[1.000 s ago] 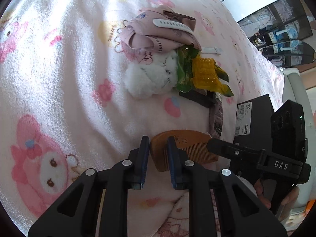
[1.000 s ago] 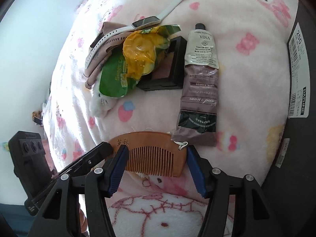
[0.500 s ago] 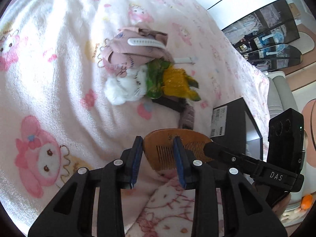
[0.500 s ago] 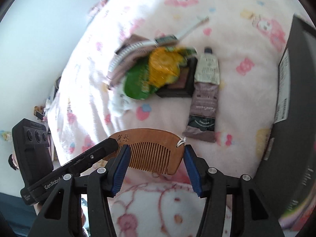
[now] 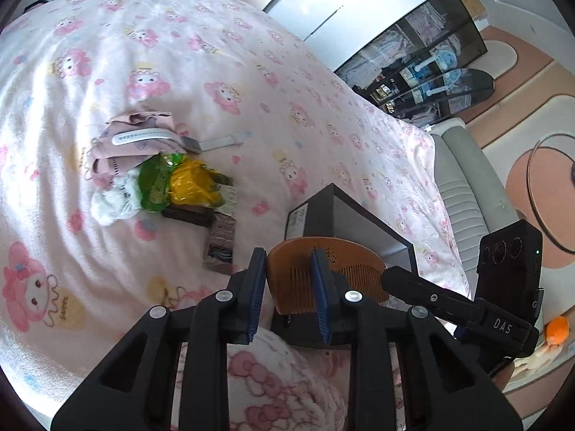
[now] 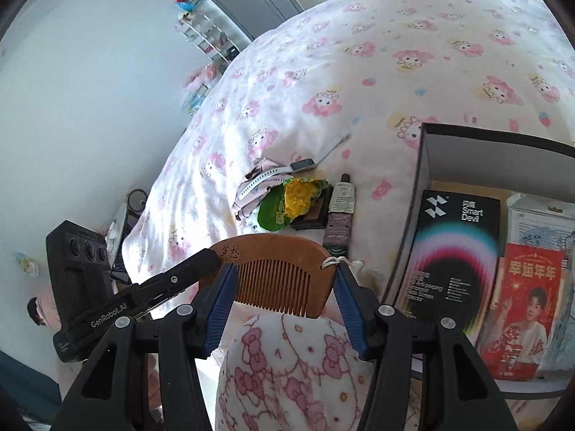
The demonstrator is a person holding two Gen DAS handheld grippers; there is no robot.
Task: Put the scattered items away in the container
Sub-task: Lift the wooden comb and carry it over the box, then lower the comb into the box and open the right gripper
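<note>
comb (image 6: 276,273): wooden, held in the air above the bed (image 5: 215,72), just beside the open box (image 6: 424,186).
left tool (image 5: 289,287): we see its fingers set across one end of the comb, spine and teeth between the pads; looks clamped on it (contact on the far pad is hard to confirm).
right tool (image 6: 284,300): fingers sit at the two ends of the comb, lengthwise; whether they press on it or just bracket it, we cannot tell.
handling: we judge it light, stiff, smooth-finished. Won't flex, but could pivot in a one-end pinch.
where to hold: the solid curved spine, not the teeth (thin, likely to snap or splay under the pads).
cord: small white loop at one end of the comb (image 6: 332,261); may snag on a pad at release.
box: already has printed cartons inside; we'd lay the comb flat on top, not drop it edge-on.
left on the bed: cream tube (image 6: 339,215), watch (image 6: 287,172), green-and-yellow snack pack (image 6: 287,201), pink cloth bundle (image 5: 133,136), a dark flat case under the pack (image 5: 187,213).
tube: soft, will dent; take it mid-body.
</note>
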